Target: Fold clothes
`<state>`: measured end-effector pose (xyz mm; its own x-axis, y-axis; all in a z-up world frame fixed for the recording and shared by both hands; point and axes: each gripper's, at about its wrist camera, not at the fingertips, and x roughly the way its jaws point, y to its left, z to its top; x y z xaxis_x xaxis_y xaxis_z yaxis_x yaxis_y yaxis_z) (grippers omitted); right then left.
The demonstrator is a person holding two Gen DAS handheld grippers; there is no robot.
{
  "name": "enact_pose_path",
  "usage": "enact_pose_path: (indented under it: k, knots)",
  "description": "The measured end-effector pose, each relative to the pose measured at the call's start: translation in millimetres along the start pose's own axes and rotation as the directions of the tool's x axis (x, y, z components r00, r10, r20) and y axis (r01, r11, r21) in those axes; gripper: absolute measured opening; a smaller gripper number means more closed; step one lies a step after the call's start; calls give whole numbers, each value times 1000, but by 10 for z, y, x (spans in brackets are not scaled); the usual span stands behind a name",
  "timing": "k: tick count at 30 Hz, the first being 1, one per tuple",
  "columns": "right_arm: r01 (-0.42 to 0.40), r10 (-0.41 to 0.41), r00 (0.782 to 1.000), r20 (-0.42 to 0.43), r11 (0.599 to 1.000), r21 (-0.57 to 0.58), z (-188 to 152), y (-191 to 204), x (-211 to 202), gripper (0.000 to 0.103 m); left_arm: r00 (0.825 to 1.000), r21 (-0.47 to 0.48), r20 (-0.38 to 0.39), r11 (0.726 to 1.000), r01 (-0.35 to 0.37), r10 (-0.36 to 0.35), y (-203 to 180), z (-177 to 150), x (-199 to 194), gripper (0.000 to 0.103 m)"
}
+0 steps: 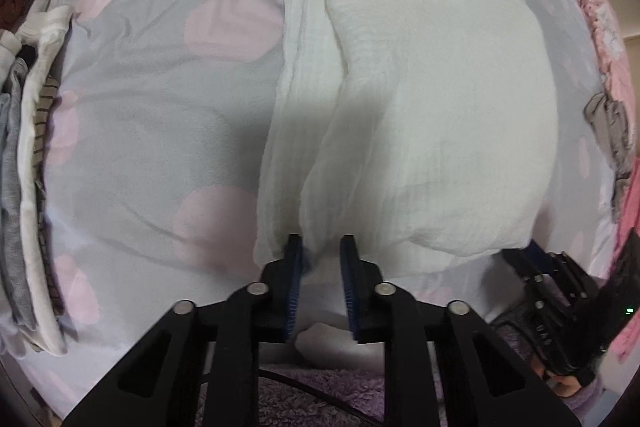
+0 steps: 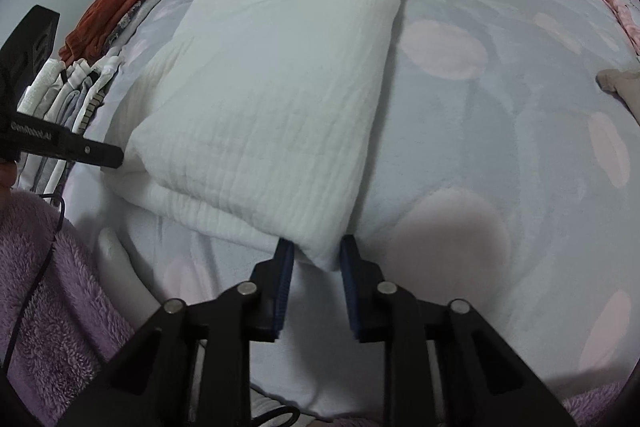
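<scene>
- On the bed [image 2: 500, 115], left of the work, finished clothes [image 2: 76, 95] lie stacked.
- My left gripper [image 1: 320, 247] has its jaws narrowed onto the near left corner of the white muslin cloth [image 1: 420, 107].
- My right gripper [image 2: 316, 249] pinches the near right corner.
- The cloth looks light, soft and floppy; layered corners seem the safest hold.
</scene>
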<state>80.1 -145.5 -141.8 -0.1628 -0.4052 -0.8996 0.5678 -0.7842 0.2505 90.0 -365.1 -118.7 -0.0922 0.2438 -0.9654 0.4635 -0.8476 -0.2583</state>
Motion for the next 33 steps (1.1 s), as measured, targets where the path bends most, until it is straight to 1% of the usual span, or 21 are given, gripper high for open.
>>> enact_pose_path:
  k: [1,2,4,8,10,12,14,17,18,21,23,25,26,27,29,33]
  knots:
    - [-3,3,1000,10,1000,5,-8,-11,-24,12,1000,9,-2,1000,-21,21,-33,3,5,12]
    - [-6,5,1000,19,1000,9,-16,-22,-48,10,999,26,3,999,-32,32,-73,0,-23,10]
    - [-10,9,999,45,1000,19,-39,-41,-119,9,998,59,23,997,-52,50,-151,-13,-110,7]
    - [-18,13,995,96,999,45,-89,-88,-286,8,995,124,89,990,-64,53,-268,-144,-432,5]
    - [-20,13,995,103,998,64,-97,-85,-320,8,993,143,94,986,-81,68,-205,-182,-504,5]
    - [-18,11,996,87,996,84,-85,-133,-295,7,992,161,99,982,-98,82,-138,-219,-573,5]
    - [-7,2,998,63,996,83,-82,-129,-258,7,993,153,77,983,-103,92,-91,-240,-516,5]
    - [17,-20,999,34,997,71,-87,-146,-175,7,996,146,27,986,-85,82,65,-131,-371,5]
    - [19,-21,999,28,997,71,-95,-149,-151,7,996,146,12,985,-88,87,53,-103,-312,5]
    - [11,-12,1000,6,996,84,-100,-182,-90,7,994,164,-48,983,-87,96,17,-26,-131,7]
    - [4,-3,1000,-12,995,95,-101,-210,-56,7,991,150,-94,985,-82,97,20,21,-19,7]
    - [-4,7,999,-33,995,99,-105,-221,-21,8,990,136,-107,987,-81,96,38,48,25,8]
    - [-4,8,999,-44,995,97,-111,-219,-7,11,989,132,-110,988,-80,95,46,56,35,12]
    - [-1,7,998,-59,995,97,-122,-217,9,11,989,127,-112,988,-82,96,49,50,37,20]
    - [2,6,997,-72,995,100,-143,-216,19,11,988,117,-116,989,-86,99,54,38,40,32]
    - [7,0,998,-59,991,130,-170,-261,-38,11,991,117,-112,991,-60,73,43,-24,-21,34]
